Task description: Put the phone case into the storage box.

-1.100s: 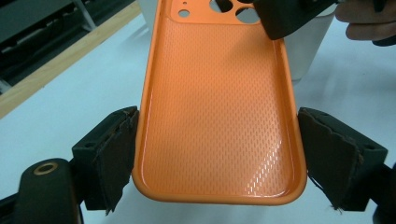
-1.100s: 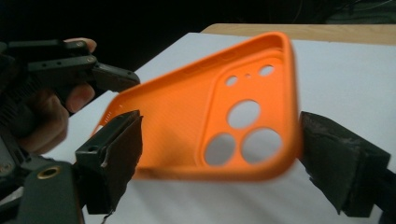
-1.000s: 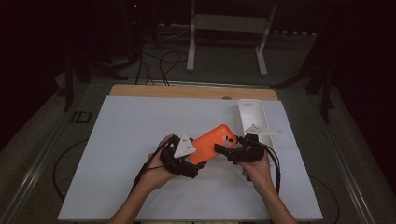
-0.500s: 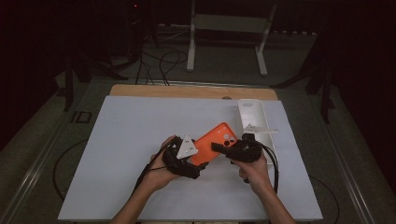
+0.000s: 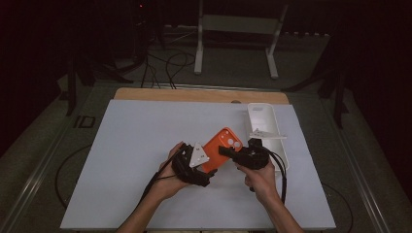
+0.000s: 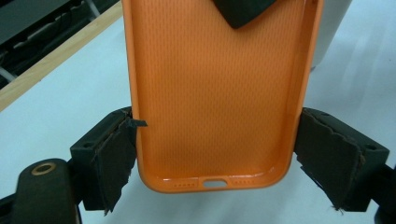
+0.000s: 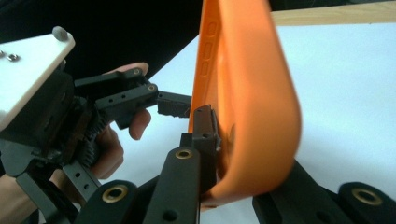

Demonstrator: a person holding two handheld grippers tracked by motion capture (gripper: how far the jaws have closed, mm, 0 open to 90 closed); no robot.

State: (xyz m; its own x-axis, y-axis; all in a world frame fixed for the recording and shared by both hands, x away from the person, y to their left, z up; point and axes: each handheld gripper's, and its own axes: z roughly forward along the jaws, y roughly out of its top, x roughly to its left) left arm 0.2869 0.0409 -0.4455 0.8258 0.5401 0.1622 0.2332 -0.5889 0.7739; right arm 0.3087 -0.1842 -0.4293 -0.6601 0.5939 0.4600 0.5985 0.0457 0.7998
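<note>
Left gripper (image 5: pixel 210 167), near the mat's front edge about mid-width, held in the left hand (image 5: pixel 167 174): jaws spread wide but clamped across the orange case (image 5: pixel 221 151), one pad on each long side near its bottom end with the port cutout. In the left gripper view the case (image 6: pixel 215 93) shows its open inside, pads (image 6: pixel 116 154) pressing both side walls.

Right gripper (image 5: pixel 228 152), just right of it in the right hand (image 5: pixel 262 179): jaws have just been closing and now pinch the case's edge between them. The right gripper view shows the case wall (image 7: pixel 247 116) squeezed between the jaws, case standing on edge, left gripper (image 7: pixel 173 105) beyond touching its far side.

Case sits lifted off the white mat (image 5: pixel 136 145), tilted, camera-hole end pointing toward the far right corner.

Farther back, white tray (image 5: pixel 265 121) near the mat's right edge, just beyond the right gripper. Wooden board edge (image 5: pixel 194 94) along the mat's far edge.
</note>
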